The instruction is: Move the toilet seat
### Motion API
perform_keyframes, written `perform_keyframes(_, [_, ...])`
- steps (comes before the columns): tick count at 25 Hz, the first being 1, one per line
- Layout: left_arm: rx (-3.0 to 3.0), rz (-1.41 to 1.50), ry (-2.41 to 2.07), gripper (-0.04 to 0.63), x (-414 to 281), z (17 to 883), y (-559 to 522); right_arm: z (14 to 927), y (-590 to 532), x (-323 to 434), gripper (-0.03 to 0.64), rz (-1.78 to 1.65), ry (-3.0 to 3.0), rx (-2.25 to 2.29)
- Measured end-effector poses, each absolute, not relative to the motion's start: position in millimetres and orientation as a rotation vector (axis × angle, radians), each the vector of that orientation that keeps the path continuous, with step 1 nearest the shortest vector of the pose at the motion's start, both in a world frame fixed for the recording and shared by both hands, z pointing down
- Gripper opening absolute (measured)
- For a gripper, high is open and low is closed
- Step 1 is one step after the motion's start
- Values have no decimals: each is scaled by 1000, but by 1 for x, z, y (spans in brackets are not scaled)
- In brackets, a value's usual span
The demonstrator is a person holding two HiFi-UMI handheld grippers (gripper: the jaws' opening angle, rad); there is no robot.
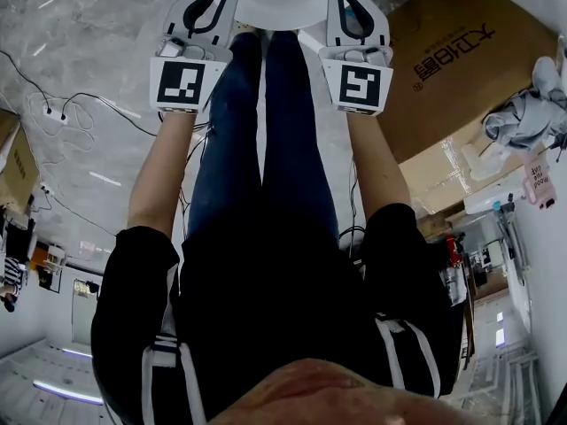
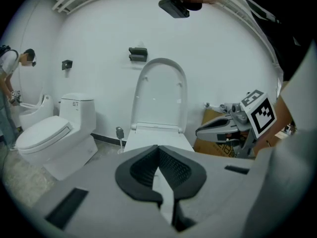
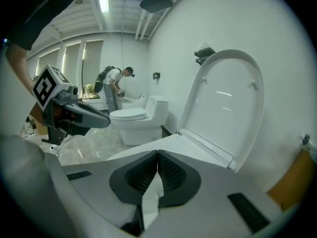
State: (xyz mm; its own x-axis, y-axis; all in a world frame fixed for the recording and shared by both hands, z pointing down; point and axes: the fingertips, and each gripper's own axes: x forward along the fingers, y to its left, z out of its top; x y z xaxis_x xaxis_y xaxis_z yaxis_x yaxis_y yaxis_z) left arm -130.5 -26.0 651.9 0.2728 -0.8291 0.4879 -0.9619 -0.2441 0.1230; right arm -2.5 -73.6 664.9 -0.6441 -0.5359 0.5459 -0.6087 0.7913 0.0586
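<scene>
The toilet seat (image 2: 159, 95) stands raised, a solid white panel upright against the far wall above its bowl (image 2: 157, 139). I cannot tell whether a separate ring lies flat on the rim. The left gripper (image 2: 158, 151) and the right gripper (image 3: 157, 155) hover side by side just in front of the bowl. Each has its fingers pressed together on nothing, and neither touches the seat. Judging by this, either the lift is done and the grippers are clear, or a lowering has not yet begun. A second toilet (image 2: 49, 133) stands to the left.
</scene>
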Motion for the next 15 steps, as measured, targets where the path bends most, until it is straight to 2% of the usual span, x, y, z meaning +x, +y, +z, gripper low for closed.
perform_keyframes(8, [2090, 475, -1583, 8, -137, 684, -12, 691, -60, 4, 23, 135, -2420, 789])
perform_keyframes(15, [2117, 631, -1490, 8, -134, 714, 4, 718, -51, 14, 23, 182, -2354, 793])
